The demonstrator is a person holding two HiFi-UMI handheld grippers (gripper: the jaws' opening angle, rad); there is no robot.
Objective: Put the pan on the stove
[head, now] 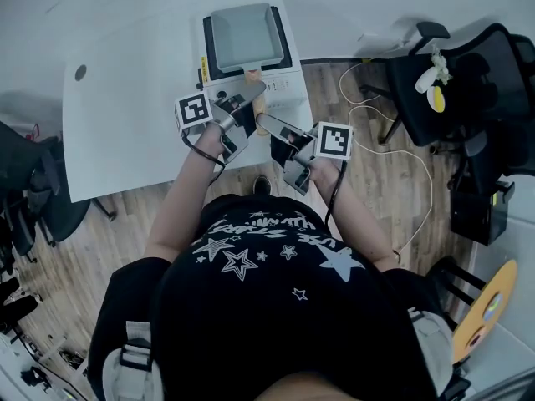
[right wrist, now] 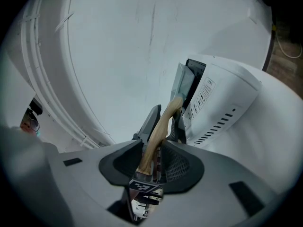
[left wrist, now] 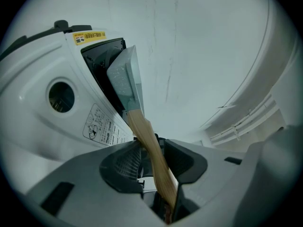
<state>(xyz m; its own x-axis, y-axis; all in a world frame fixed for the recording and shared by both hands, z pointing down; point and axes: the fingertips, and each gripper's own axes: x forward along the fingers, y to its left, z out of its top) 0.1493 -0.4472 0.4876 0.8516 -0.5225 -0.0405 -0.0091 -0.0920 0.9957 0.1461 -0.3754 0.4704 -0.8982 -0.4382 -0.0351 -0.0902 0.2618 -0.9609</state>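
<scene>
A square grey pan [head: 242, 36] lies over the black top of the white stove [head: 280, 80] on the table. Its wooden handle [head: 257, 97] points toward me. My left gripper [head: 248, 100] is shut on the handle [left wrist: 150, 148] just behind the pan [left wrist: 125, 79]. My right gripper [head: 266, 124] is shut on the handle's near end [right wrist: 154, 143]. In the right gripper view the left gripper's fingers [right wrist: 150, 119] clamp the handle ahead of my jaws, with the pan [right wrist: 181, 86] and stove [right wrist: 222, 98] beyond. I cannot tell whether the pan's base rests fully on the burner.
The stove stands at the near right corner of a white table [head: 134, 98], close to its edge. Black office chairs [head: 468, 82] and a white cable [head: 418, 174] are on the wooden floor to the right; another chair [head: 33, 199] is at the left.
</scene>
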